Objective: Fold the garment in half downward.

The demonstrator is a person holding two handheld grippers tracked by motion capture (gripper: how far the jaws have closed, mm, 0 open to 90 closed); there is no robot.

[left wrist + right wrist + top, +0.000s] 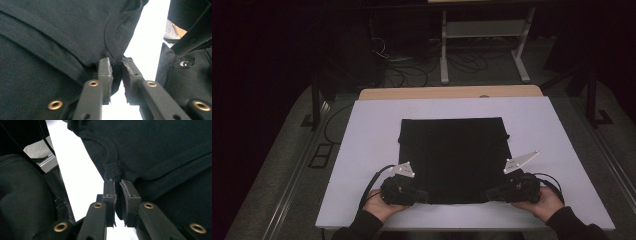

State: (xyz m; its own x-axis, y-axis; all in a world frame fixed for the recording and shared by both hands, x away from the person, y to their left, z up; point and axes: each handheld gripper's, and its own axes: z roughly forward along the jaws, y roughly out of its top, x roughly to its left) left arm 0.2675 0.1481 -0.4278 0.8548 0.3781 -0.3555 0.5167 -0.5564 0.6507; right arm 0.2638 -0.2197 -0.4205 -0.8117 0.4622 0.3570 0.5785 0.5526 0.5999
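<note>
A black garment [452, 155] lies folded into a flat square on the white board [362, 150]. My left gripper [424, 196] is at its near left corner and my right gripper [489, 194] at its near right corner, each held in a hand. In the left gripper view the gripper [116, 62] has a visible gap between its pads, and the garment's hem [50, 37] lies loosely at the tips. In the right gripper view the gripper [117, 182] has its pads nearly together, pinching a bunched seam of the garment [162, 145].
Bare white board [552, 130] surrounds the garment on all sides. A wooden table edge [452, 92] shows behind the board. Beyond it, cables [412, 70] and a white stand [482, 30] are on the dark floor.
</note>
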